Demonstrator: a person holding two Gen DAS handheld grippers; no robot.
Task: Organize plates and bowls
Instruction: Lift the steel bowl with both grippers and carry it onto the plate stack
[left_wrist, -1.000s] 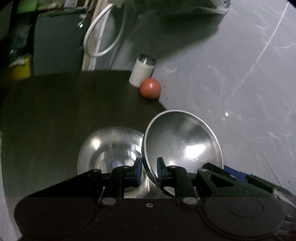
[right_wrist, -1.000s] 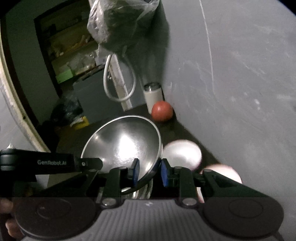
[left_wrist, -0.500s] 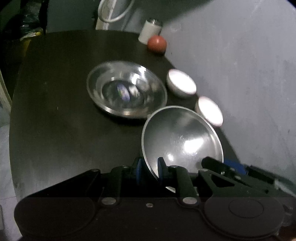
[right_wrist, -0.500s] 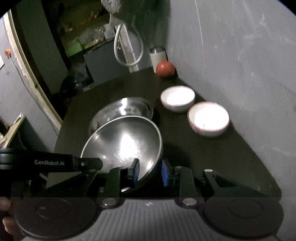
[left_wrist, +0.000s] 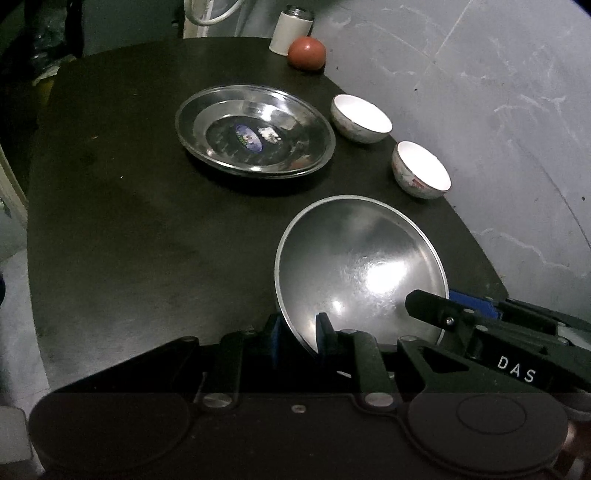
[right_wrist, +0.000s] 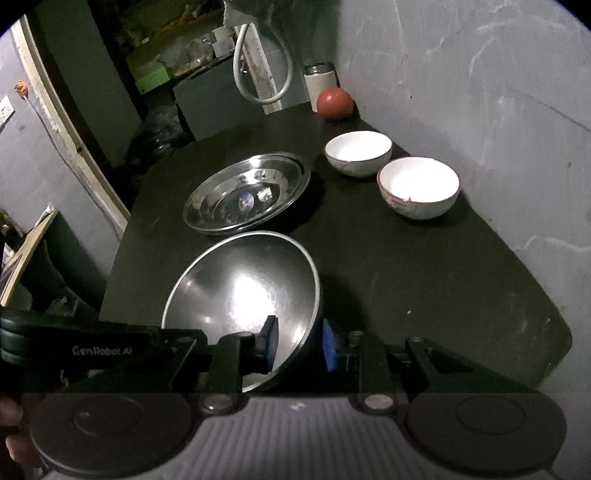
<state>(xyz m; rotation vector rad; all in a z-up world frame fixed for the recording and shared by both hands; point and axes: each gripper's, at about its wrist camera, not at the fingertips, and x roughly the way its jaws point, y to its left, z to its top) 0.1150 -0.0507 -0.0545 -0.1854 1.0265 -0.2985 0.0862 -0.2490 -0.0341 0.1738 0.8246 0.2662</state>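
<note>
A steel bowl (left_wrist: 358, 266) (right_wrist: 243, 288) is held tilted above the near part of the dark table by both grippers. My left gripper (left_wrist: 297, 338) is shut on its left rim. My right gripper (right_wrist: 299, 343) is shut on its right rim. A stack of steel plates (left_wrist: 255, 129) (right_wrist: 247, 192) lies farther back on the table. Two white ceramic bowls stand by the wall: the far one (left_wrist: 360, 118) (right_wrist: 358, 147) and the near one (left_wrist: 421, 170) (right_wrist: 419, 184).
The dark table (left_wrist: 129, 221) (right_wrist: 406, 277) ends at a grey wall (left_wrist: 480, 92) on the right. A red round fruit (left_wrist: 306, 53) (right_wrist: 334, 103) and a white steel-topped container (left_wrist: 291, 29) (right_wrist: 320, 79) stand at the far corner. Clutter and a hose (right_wrist: 258, 66) lie behind.
Both grippers have pulled back and up with the steel bowl, away from the plate stack. The white bowls and more of the table have come into view.
</note>
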